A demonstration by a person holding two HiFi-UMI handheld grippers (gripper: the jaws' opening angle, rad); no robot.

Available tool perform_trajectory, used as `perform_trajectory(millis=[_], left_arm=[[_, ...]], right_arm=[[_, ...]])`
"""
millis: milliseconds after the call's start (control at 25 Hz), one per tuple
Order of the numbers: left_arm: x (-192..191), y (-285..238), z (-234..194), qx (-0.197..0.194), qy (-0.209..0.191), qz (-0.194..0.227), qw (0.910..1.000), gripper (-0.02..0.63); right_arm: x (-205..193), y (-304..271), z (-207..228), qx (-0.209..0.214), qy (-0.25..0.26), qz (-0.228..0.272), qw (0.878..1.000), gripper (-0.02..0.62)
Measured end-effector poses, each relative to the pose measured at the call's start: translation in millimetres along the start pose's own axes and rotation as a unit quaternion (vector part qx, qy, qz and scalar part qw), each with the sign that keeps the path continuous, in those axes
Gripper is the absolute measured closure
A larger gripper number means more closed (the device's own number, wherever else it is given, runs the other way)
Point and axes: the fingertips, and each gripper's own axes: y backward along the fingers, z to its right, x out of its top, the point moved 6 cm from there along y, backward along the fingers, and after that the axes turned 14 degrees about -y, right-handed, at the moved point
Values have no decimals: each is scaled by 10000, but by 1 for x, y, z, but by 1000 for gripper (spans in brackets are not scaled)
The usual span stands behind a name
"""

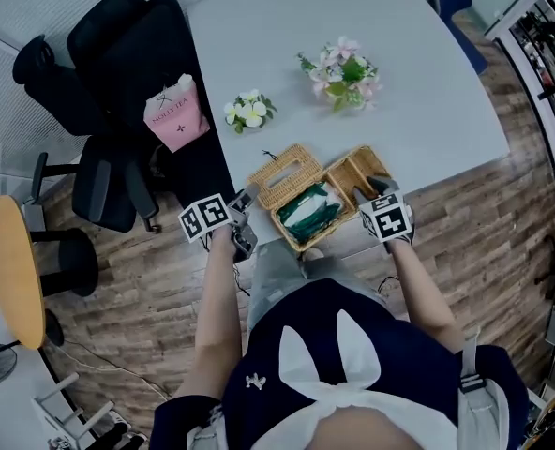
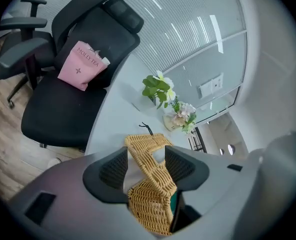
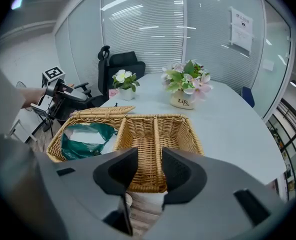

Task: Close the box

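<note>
The box (image 1: 345, 172) is an open wicker basket at the near edge of the worktop (image 1: 352, 26), straight ahead of the person. Its lid (image 1: 282, 174) is swung out to the far left, and a green bag (image 1: 307, 212) lies in the uncovered middle.

The left gripper (image 1: 244, 209) is at the lid's near-left corner. Its own view shows the jaws (image 2: 147, 156) closed on the lid's (image 2: 145, 144) wicker edge, which crosses them at a slant, and a cut-out in the lid.

The right gripper (image 1: 373, 191) is at the box's right end. In its view the jaws (image 3: 150, 169) stand narrowly apart and hold nothing, with the box's (image 3: 155, 139) near wall just beyond them. Only this view shows the right half split by a divider into two bare sections. It also shows the lid (image 3: 100, 112) edge-on at rim height, the bag (image 3: 83, 134) and the left gripper (image 3: 63, 96) beyond.
</note>
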Motion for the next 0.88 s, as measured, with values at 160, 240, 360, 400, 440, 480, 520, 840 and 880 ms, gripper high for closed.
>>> perform_trajectory(millis=[160,240,360,400,440,480,520,840,880], left_arm=[[6,-11,-12,-262,466,-29,9986,380],[3,-16,-17,-352,648,-92,9972,380],[-1,-23,-24,-442,840,-235,9952,380],[-1,-25,-26,-476,893,-278,9945,380],[-2,-27,-27,-515,948,-324,9936,380],[-2,-30,-29,-548,999,-371,9928,380],[-3,-32,-30,-564,1046,-415,9920,380],[-6,-43,-33,-814,1329,-520,9864,413],[-6,-43,-32,-846,1357,-505,9858,425]], right_arm=[[2,-3,8,-312,-95,28,9995,534],[2,-3,9,-327,-103,10,9994,546],[2,-3,9,-336,-49,-38,9994,546],[2,-3,8,-349,-54,-51,9994,546],[2,-2,7,-359,-83,-63,9993,548],[2,-2,7,-366,-123,-74,9992,548],[2,-3,7,-375,-164,-80,9991,548],[2,-3,6,-395,-254,-196,9987,548],[2,-2,6,-376,-269,-216,9987,548]])
